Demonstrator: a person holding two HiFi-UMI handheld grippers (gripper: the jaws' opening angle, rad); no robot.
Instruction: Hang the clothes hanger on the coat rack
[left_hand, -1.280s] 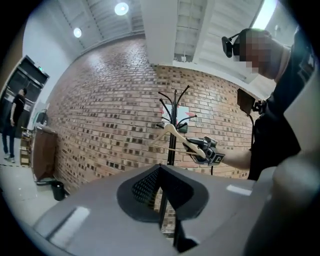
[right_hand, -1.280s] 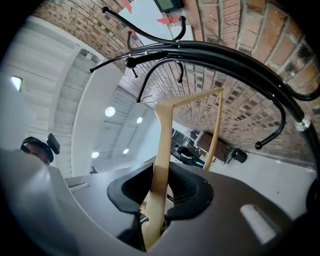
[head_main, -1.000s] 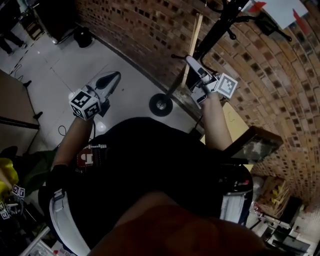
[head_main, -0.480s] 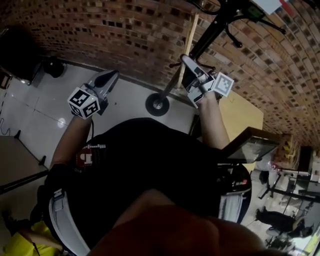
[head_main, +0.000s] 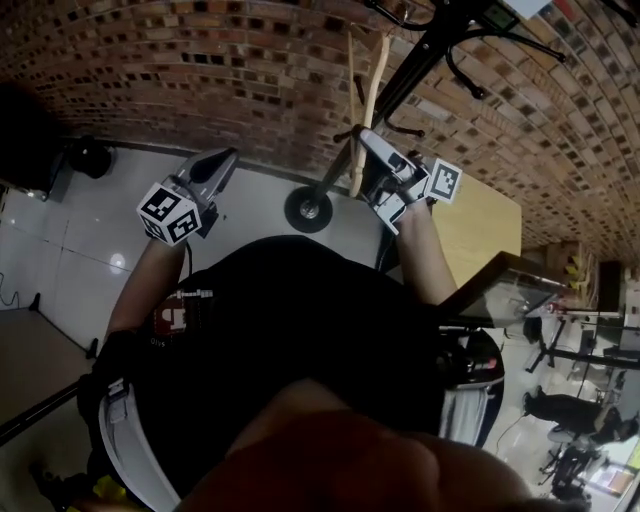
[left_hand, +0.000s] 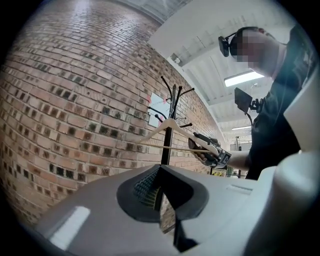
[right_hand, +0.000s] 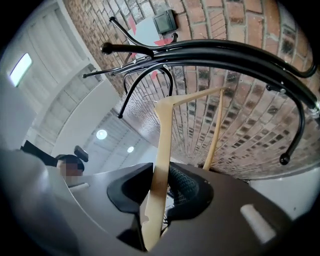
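A pale wooden clothes hanger (head_main: 372, 75) stands nearly upright in front of the black coat rack's pole (head_main: 412, 72). My right gripper (head_main: 368, 140) is shut on one of its arms. In the right gripper view the hanger (right_hand: 162, 145) rises from between the jaws of that gripper (right_hand: 160, 186) toward the rack's curved black arms (right_hand: 225, 50). I cannot make out its hook clearly among them. My left gripper (head_main: 227, 158) is held out to the left, apart from the rack. Its jaws (left_hand: 159, 172) are shut with nothing in them. From that side I see the hanger (left_hand: 172, 125) and the right gripper (left_hand: 212, 150).
A brick wall (head_main: 200, 60) runs close behind the rack. The rack's round base (head_main: 308, 208) rests on the pale floor. A wooden board (head_main: 480, 225) lies to the right. A white paper with a small box (right_hand: 165, 22) hangs on the wall above the arms.
The head view has swung further toward the brick wall. My right gripper has carried the hanger a little left and up along the pole. The left gripper has swung with the turn.
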